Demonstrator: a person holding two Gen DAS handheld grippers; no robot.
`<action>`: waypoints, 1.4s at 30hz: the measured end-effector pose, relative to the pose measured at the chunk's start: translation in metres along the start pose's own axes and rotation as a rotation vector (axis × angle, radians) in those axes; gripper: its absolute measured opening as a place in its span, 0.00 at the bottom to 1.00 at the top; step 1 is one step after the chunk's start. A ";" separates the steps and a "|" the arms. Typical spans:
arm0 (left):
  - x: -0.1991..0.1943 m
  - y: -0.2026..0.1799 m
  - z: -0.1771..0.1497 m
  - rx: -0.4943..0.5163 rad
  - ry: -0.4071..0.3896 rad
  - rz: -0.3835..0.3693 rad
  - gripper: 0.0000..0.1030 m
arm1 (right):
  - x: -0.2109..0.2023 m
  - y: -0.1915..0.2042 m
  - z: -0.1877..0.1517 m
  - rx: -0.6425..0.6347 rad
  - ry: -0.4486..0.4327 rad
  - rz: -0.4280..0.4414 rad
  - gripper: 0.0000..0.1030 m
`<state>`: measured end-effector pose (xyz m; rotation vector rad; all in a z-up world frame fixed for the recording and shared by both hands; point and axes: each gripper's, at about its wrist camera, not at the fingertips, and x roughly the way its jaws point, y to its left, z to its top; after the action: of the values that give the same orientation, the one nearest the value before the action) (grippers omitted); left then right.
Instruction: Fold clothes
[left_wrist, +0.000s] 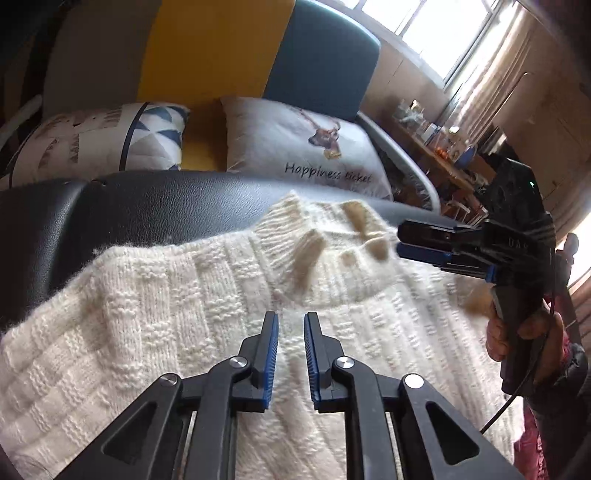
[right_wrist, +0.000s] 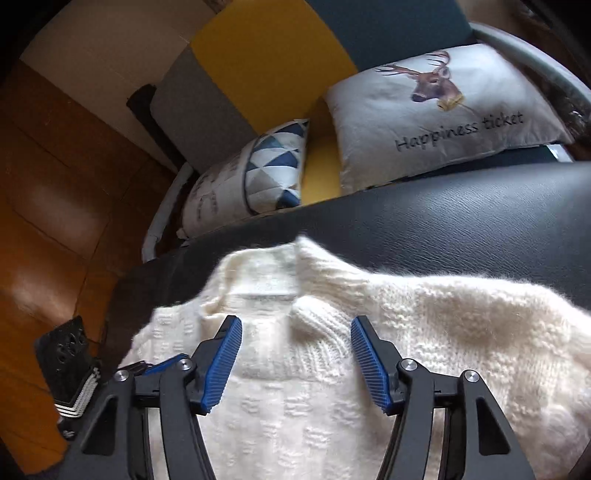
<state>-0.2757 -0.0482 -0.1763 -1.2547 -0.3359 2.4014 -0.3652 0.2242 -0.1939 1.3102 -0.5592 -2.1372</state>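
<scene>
Currently the cream knit sweater (left_wrist: 207, 295) lies on a black leather surface (left_wrist: 147, 206), ribbed collar (right_wrist: 321, 328) at the far edge. Left gripper (left_wrist: 291, 321) slightly parted, right gripper (right_wrist: 295, 325) spread wide; neither apparently holds fabric. Risk: fuzzy loose knit snagging, or pinching one layer only.

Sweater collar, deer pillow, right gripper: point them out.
sweater collar (right_wrist: 314, 325), right wrist view, ribbed fold.
deer pillow (left_wrist: 280, 147), left wrist view, plain fabric left of the deer.
right gripper (right_wrist: 295, 362), right wrist view, midway between fingertips.
</scene>
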 end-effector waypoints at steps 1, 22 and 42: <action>-0.003 -0.001 -0.001 0.005 -0.016 -0.005 0.14 | 0.001 0.007 0.004 -0.002 0.014 0.058 0.63; 0.005 0.005 -0.026 0.020 0.004 0.032 0.14 | 0.113 0.079 0.043 -0.086 0.096 0.131 0.08; 0.035 -0.014 0.044 0.123 0.013 0.176 0.15 | 0.021 0.030 0.018 -0.113 0.066 -0.048 0.19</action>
<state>-0.3259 -0.0204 -0.1713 -1.2909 -0.0750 2.5159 -0.3815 0.1887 -0.1816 1.3382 -0.3784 -2.1229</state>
